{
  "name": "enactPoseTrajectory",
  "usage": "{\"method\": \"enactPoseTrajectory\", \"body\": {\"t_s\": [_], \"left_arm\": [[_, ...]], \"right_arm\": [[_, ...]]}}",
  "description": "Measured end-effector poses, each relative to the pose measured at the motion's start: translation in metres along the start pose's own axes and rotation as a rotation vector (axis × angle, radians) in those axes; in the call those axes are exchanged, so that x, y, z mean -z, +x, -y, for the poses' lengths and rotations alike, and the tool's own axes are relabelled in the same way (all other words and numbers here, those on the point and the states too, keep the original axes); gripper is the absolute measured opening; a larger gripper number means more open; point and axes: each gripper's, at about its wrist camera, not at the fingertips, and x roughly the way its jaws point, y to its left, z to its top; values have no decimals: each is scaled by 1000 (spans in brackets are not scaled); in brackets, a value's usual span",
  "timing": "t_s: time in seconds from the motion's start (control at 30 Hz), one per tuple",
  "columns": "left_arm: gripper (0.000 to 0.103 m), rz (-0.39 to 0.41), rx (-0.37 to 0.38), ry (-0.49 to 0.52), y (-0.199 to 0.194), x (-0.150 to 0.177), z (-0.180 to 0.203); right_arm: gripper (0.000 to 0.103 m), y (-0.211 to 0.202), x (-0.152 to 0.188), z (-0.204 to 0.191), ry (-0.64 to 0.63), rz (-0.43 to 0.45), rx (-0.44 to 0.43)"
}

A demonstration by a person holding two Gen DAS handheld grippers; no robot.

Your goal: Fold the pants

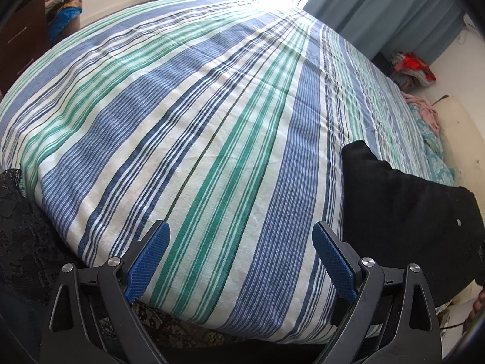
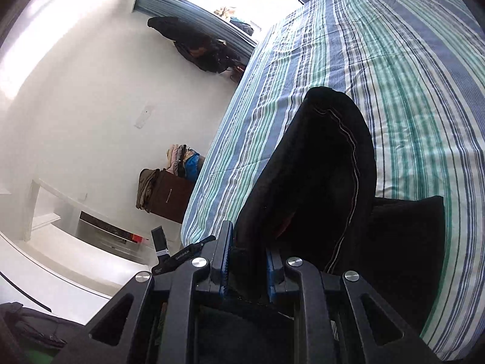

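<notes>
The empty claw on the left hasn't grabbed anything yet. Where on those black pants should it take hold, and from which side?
Probably the free edge of the black pants nearest it, coming in from the pants' left across the striped bedspread. The left gripper is open and empty; the right gripper already pinches a bunched part, so a second hold apart from it could spread the cloth.

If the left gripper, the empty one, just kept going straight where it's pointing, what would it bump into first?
Most likely the striped bedspread: the left gripper angles down over it, jaws open and empty. The black pants lie off to its right, outside that line.
</notes>
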Motion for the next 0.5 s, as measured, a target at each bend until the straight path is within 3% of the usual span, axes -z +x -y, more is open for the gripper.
{"method": "enactPoseTrajectory", "body": {"t_s": [0.2,0.4,0.5], "left_arm": [[95,-1,-13,98,-1,7,21],[95,2,-5,247,-5,19,55],[95,-3,31,326,-13,28,77]], "right_arm": [[19,-41,9,63,83,2,80],[19,-19,37,129,110,-40,207],[25,-9,54,150,118,-58,257]]}}
